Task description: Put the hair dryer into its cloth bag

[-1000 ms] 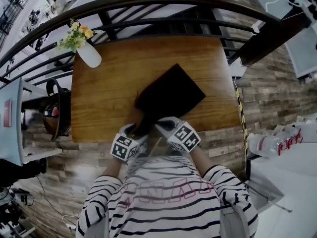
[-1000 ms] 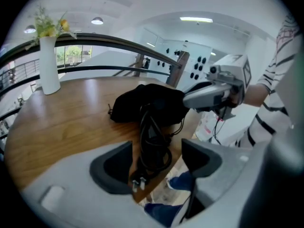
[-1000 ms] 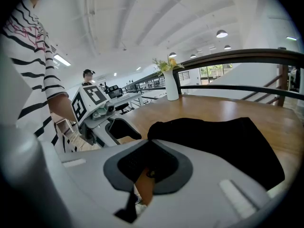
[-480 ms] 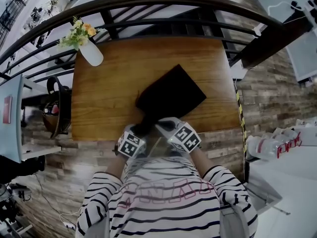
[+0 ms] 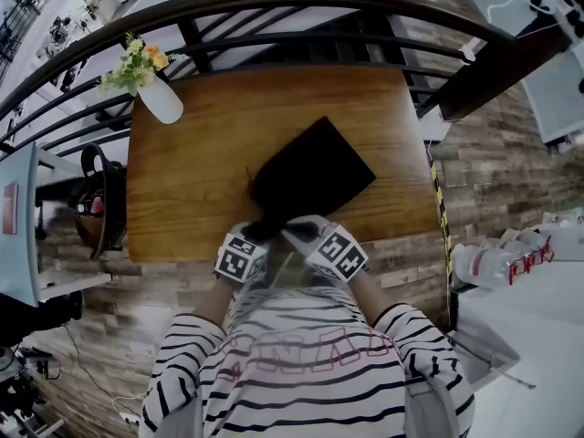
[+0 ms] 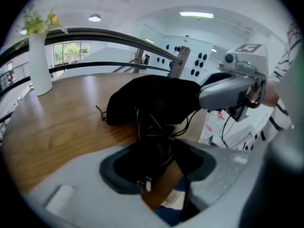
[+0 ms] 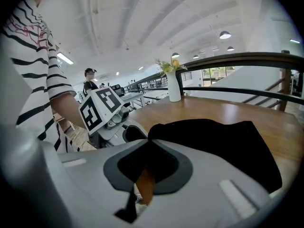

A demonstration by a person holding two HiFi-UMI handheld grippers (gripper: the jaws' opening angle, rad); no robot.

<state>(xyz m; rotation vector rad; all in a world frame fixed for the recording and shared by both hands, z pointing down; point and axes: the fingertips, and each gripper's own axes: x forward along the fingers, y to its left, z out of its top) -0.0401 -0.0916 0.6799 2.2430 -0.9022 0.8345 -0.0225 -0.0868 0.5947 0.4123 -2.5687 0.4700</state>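
A black bag (image 5: 315, 172) is seen lying flat on the desk (image 5: 192, 153), with its mouth turned toward the near edge, where both tools are gathered.

The right tool (image 7: 147, 167) is pressed together, and the rim of the bag at the mouth appears to be pinched between its tips. The mouth is thereby held in place.

The left tool (image 6: 156, 170) is set around the dark end of the dryer (image 6: 154, 127), which juts out of the mouth with its cord wound about it. The jaws of this tool have just been closing. The dryer's end is seen between them, and the pads seem to bear on both of its sides, though how firmly cannot be judged.

Most of the dryer is judged to be inside the bag already, since only this end and the cord are shown outside. The head of the dryer cannot be seen through the cloth.

What is left, by this reading, is for the protruding end and the loose cord to be pushed fully past the rim. The mouth is then probably to be closed. A thin string at the bag's side may serve for that.
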